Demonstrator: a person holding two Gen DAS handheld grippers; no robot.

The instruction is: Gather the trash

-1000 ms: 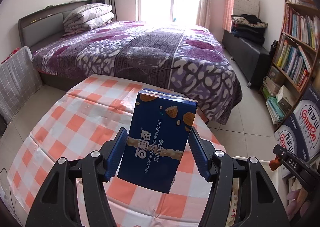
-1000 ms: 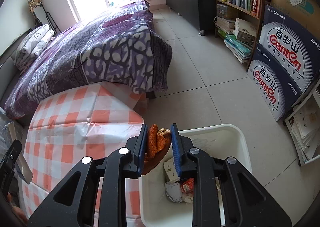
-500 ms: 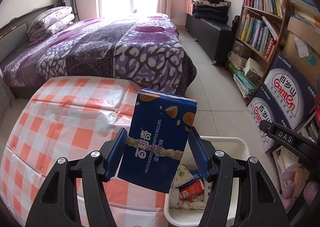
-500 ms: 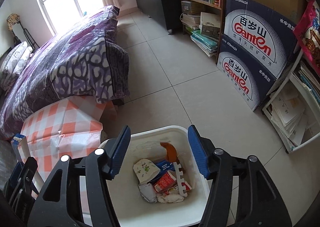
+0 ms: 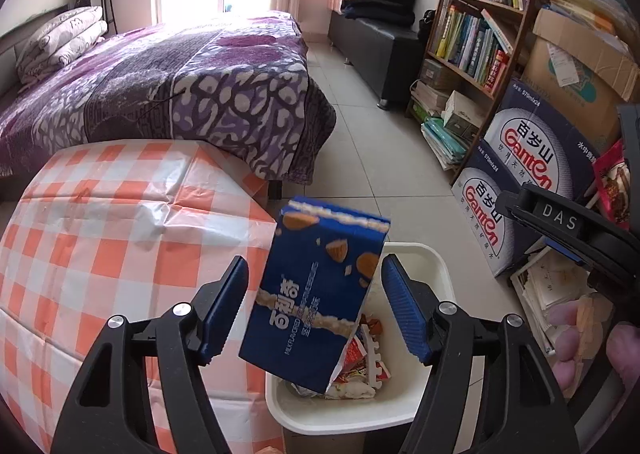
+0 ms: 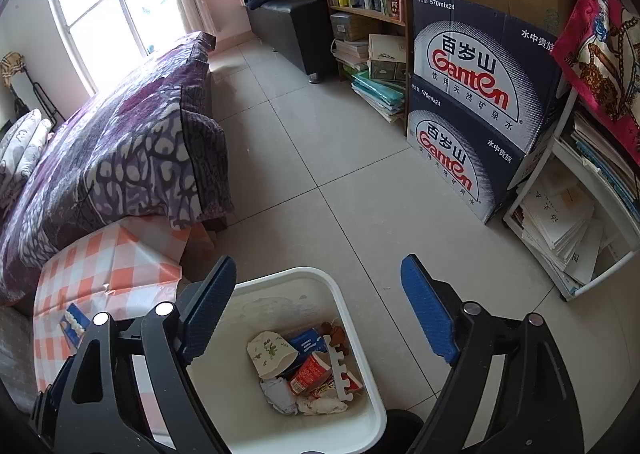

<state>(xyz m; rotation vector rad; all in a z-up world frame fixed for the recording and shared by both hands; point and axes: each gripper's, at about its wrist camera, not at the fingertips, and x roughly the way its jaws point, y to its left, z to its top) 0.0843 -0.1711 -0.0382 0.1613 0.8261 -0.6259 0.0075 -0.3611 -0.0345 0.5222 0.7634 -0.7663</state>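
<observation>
Box (image 5: 316,294) drop looks right: left gripper (image 5: 316,310) fingers are spreading, box loose between them over the bin (image 5: 436,266). Keep opening. Right gripper (image 6: 318,310) also spreading, empty, bin at 6 o'clock.

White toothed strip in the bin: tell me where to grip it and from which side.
Grip the white toothed strip at mid-length, across its narrow width. Come down from above: it is long and thin and lies on top of the other trash, and the walls of the white bin close off any approach from the side.
</observation>
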